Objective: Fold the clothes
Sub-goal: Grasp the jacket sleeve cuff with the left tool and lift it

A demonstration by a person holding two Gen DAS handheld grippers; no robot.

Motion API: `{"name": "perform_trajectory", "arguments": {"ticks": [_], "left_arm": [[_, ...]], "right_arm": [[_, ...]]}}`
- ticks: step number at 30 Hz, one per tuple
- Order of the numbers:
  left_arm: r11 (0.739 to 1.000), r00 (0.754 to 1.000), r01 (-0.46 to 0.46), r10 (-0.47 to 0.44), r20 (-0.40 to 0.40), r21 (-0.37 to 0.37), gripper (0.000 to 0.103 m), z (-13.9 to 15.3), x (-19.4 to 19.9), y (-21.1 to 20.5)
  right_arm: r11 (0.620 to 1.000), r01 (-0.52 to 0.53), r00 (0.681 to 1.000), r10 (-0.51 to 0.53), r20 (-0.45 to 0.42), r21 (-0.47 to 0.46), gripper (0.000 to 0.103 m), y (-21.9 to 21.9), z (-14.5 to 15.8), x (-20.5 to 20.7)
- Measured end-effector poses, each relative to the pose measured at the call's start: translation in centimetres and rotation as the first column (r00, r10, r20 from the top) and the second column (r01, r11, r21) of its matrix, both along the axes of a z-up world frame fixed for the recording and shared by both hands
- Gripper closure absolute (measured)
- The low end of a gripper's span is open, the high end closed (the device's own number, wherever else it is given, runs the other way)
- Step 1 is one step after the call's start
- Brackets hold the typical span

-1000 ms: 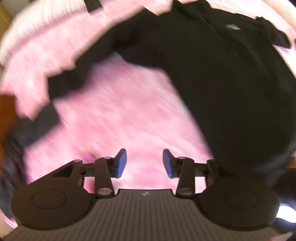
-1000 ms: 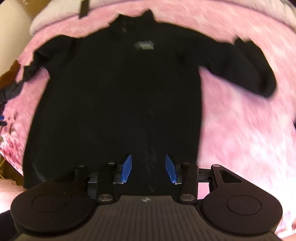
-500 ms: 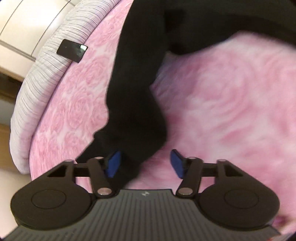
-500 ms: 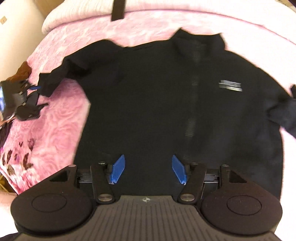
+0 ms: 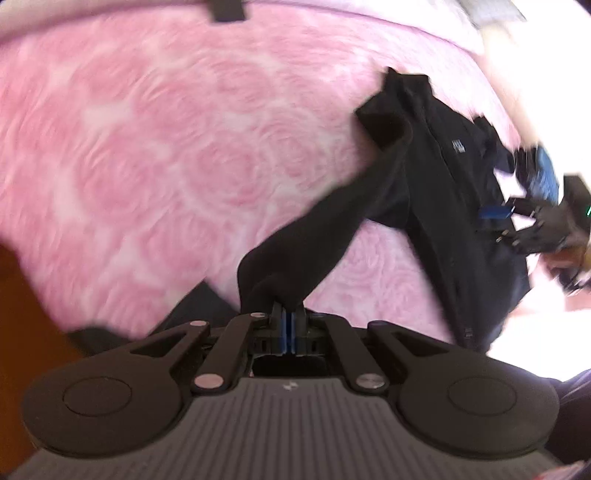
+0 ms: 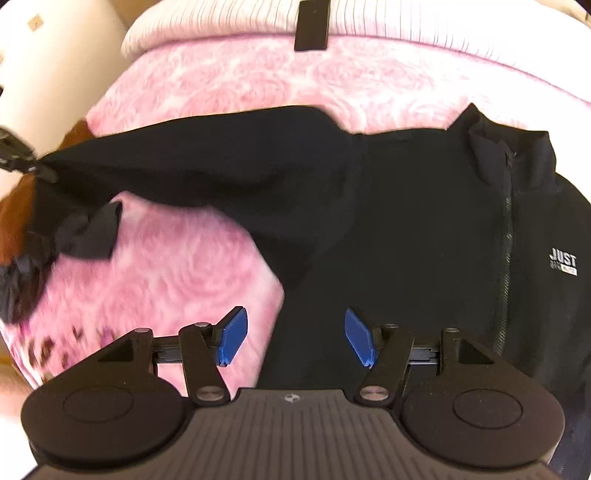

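Pink rose-patterned bedding (image 5: pixel 155 155) fills both views, with a striped white pillow (image 6: pixel 406 22) along the far edge at twelve o'clock. On it lies the black zip jacket (image 6: pixel 424 221), front up, collar toward one o'clock in the right wrist view, its white chest logo at three o'clock.

A second ago the left gripper (image 5: pixel 289 325) hung open over bare blanket; half a second ago the sleeve cuff sat between its blue pads. Now the jaws have closed on that cuff, clamped with the pads nearly meeting, and the sleeve (image 5: pixel 332 221) runs taut from them toward the jacket body at two o'clock. In the right wrist view the same sleeve stretches off to nine o'clock, lifted clear of the blanket.

The right gripper (image 6: pixel 295 339) has been opening its jaws and holds nothing; they stand wide apart over the jacket's side edge. Its view has slid from the hem toward the armpit. It is probably set to pin or grasp there, though blur leaves contact unclear.

With the cuff secured, the sleeve looks ready to be folded across the chest.
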State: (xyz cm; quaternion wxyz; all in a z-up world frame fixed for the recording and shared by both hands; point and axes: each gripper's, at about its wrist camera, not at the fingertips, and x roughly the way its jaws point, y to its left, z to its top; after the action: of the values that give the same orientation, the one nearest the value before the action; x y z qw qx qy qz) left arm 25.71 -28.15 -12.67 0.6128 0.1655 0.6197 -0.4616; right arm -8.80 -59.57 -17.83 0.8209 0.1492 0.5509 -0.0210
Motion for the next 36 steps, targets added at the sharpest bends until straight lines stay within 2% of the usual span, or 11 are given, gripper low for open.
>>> {"name": "perform_trajectory", "arguments": {"ticks": [4,7,11,14,18,20,22,24,26,32,36], "left_arm": [[0.996,0.997,-0.05,0.055,-0.063,0.072,0.103,-1.9,2.3,1.6],[0.996,0.987,-0.063,0.071,-0.144,0.061,0.103,-3.3,3.3,2.4],[0.991,0.977,-0.124,0.131,-0.17,0.049,0.103,-4.4,5.4,3.2],[0.981,0.977,-0.19,0.192,-0.091,0.029,0.102,-4.7,7.6,2.8],[0.952,0.951,-0.305,0.304,0.052,0.019,0.083,-5.8,10.2,2.0],[0.951,0.946,-0.309,0.305,0.11,0.017,0.075,-5.9,10.4,2.0],[0.954,0.947,-0.299,0.297,0.125,-0.005,0.065,-5.8,10.0,2.7],[0.954,0.945,-0.298,0.298,0.137,-0.019,0.047,-5.9,9.4,3.6],[0.955,0.944,-0.297,0.297,0.144,-0.023,0.041,-6.3,8.6,4.2],[0.942,0.931,-0.334,0.335,0.149,-0.031,0.037,-10.3,8.8,2.8],[0.942,0.932,-0.335,0.33,0.154,0.007,0.038,-13.2,9.5,1.2]], "right_arm": [[1.0,0.002,1.0,-0.002,0.008,0.029,0.036,1.0,-0.7,1.2],[0.999,-0.013,1.0,0.013,0.001,0.048,0.036,2.0,-1.7,2.0],[0.995,-0.038,0.999,0.039,-0.006,0.09,0.035,3.6,-2.9,3.1],[0.99,-0.076,0.997,0.076,0.009,0.117,0.035,5.2,-4.0,4.6],[0.987,-0.107,0.994,0.104,0.026,0.12,0.035,7.0,-5.2,6.7],[0.986,-0.121,0.993,0.118,0.031,0.116,0.035,7.6,-5.6,7.6],[0.985,-0.128,0.992,0.126,0.03,0.112,0.033,7.4,-5.9,8.0],[0.987,-0.119,0.993,0.117,0.022,0.107,0.031,6.9,-6.2,8.1],[0.989,-0.105,0.995,0.104,0.011,0.105,0.031,6.5,-6.6,8.0],[0.991,-0.094,0.995,0.095,-0.009,0.1,0.031,6.2,-7.0,7.6],[0.992,-0.08,0.996,0.082,-0.016,0.092,0.03,5.9,-7.1,7.2]]}}
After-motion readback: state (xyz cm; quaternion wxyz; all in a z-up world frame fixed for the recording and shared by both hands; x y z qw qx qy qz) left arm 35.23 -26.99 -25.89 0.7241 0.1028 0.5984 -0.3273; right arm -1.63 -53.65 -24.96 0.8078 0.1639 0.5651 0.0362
